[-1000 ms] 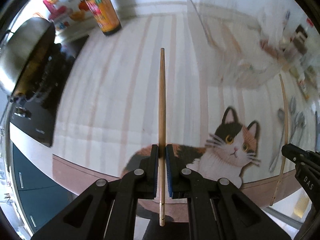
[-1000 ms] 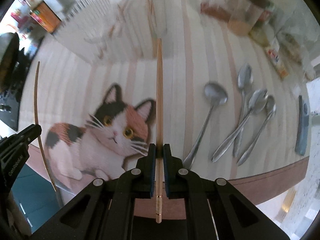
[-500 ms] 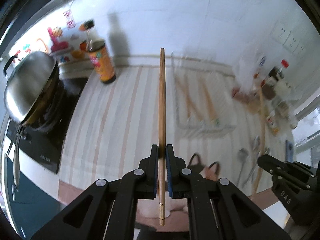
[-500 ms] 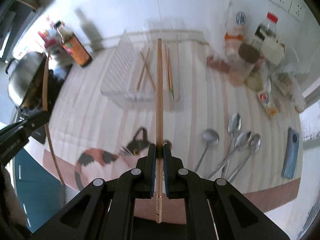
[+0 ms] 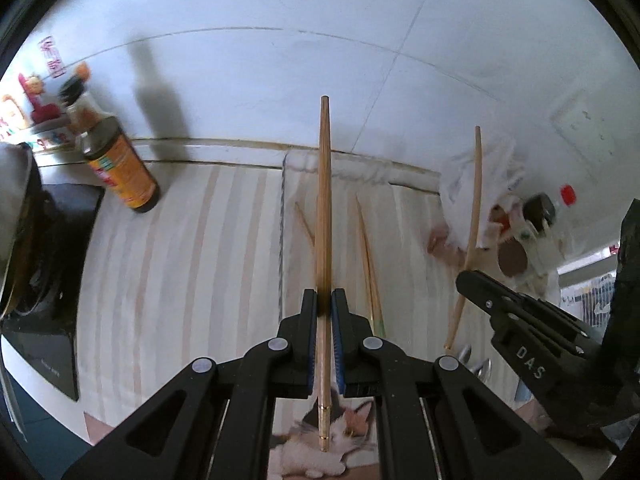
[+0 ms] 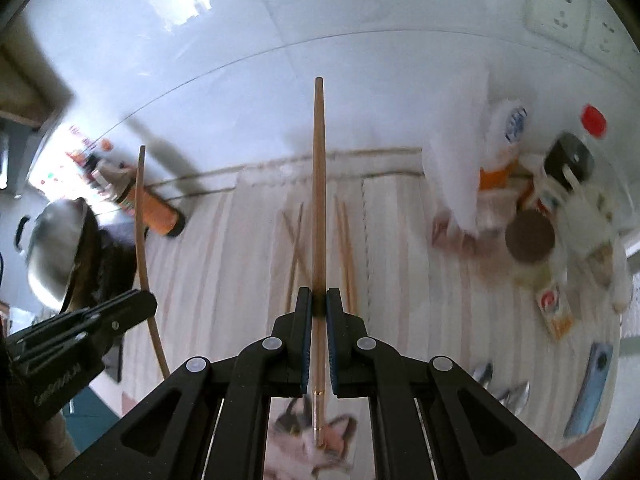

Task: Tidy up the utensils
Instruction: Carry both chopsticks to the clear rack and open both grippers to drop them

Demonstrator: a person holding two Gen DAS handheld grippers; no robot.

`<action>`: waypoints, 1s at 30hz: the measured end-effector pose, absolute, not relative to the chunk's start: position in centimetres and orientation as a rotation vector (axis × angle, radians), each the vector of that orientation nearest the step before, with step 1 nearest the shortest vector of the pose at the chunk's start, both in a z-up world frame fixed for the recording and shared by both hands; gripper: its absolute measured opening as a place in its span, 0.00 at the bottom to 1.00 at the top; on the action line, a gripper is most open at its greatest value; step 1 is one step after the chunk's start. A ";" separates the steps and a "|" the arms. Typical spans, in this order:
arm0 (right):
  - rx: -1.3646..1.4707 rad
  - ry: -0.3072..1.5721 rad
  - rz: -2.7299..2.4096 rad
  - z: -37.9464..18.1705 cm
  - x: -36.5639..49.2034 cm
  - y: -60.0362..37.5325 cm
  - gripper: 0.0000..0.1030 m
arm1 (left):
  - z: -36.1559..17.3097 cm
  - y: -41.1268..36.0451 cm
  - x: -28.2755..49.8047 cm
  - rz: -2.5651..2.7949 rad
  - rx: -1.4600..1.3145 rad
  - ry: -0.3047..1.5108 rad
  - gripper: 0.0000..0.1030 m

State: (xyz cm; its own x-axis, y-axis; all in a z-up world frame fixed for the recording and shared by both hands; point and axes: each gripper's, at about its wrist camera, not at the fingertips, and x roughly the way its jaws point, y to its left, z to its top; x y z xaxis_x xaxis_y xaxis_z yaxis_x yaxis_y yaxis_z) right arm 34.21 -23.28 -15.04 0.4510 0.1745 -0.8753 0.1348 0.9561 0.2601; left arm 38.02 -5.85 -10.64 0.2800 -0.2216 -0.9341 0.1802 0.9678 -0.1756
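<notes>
Black left gripper [image 5: 324, 312] and right gripper [image 6: 319, 308] — blue pads, silver screws.

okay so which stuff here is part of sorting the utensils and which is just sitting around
Part of the job: left gripper and its chopstick; right gripper and its chopstick; clear tray with chopsticks; spoons.

Just sitting around: sauce bottle, pot, jars, phone.

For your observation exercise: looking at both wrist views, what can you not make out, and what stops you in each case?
- Spoons: right wrist view, blurred and partly cut off by the right hand-held gripper; their number is unclear.
- Clear rack: left wrist view, motion blur hides its outline.
- Chopsticks lying in it: partly covered by the left hand-held gripper and its held chopstick.
- Bottle: label too blurred to read.
</notes>
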 end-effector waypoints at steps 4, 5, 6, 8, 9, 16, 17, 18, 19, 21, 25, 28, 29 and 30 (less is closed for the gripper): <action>0.321 1.132 0.003 -16.9 37.9 -23.6 0.07 | -12.9 -7.0 41.2 -0.257 -0.026 1.315 0.05; 0.323 1.144 -0.002 -17.5 38.7 -23.7 0.07 | -13.5 -7.1 41.7 -0.249 -0.025 1.326 0.05; 0.326 1.155 -0.007 -18.0 39.3 -23.6 0.07 | -14.3 -7.2 42.4 -0.246 -0.020 1.344 0.05; 0.326 1.179 -0.006 -19.1 40.2 -23.4 0.07 | -15.6 -7.3 43.1 -0.236 -0.018 1.369 0.05; 0.320 1.193 -0.005 -19.7 40.5 -23.2 0.07 | -16.1 -7.4 43.6 -0.234 -0.010 1.380 0.05; 0.324 1.278 0.024 -22.9 40.5 -22.6 0.08 | -16.8 -7.6 43.8 -0.225 0.019 1.409 0.08; 0.330 1.291 0.028 -23.1 40.3 -22.8 0.08 | -16.4 -7.5 43.6 -0.217 0.035 1.395 0.08; 0.336 1.306 0.034 -23.4 40.2 -22.8 0.12 | -16.0 -7.5 43.4 -0.207 0.055 1.379 0.09; 0.344 1.313 0.038 -23.5 39.9 -23.0 0.14 | -15.4 -7.4 43.1 -0.192 0.078 1.354 0.09; 0.339 1.302 0.024 -23.2 39.4 -23.2 0.27 | -14.3 -7.1 42.4 -0.155 0.124 1.300 0.17; 0.363 1.258 -0.003 -21.9 37.5 -24.4 0.36 | -12.4 -6.0 40.6 -0.090 0.156 1.193 0.63; 0.363 1.192 -0.034 -20.4 35.7 -25.6 0.44 | -11.3 -5.1 39.2 -0.057 0.146 1.114 0.78; 0.363 1.179 -0.048 -20.0 35.0 -25.9 0.46 | -10.9 -4.8 38.5 -0.049 0.141 1.085 0.82; 0.369 1.159 -0.059 -19.6 34.0 -26.4 0.48 | -10.6 -4.6 38.0 -0.045 0.137 1.064 0.95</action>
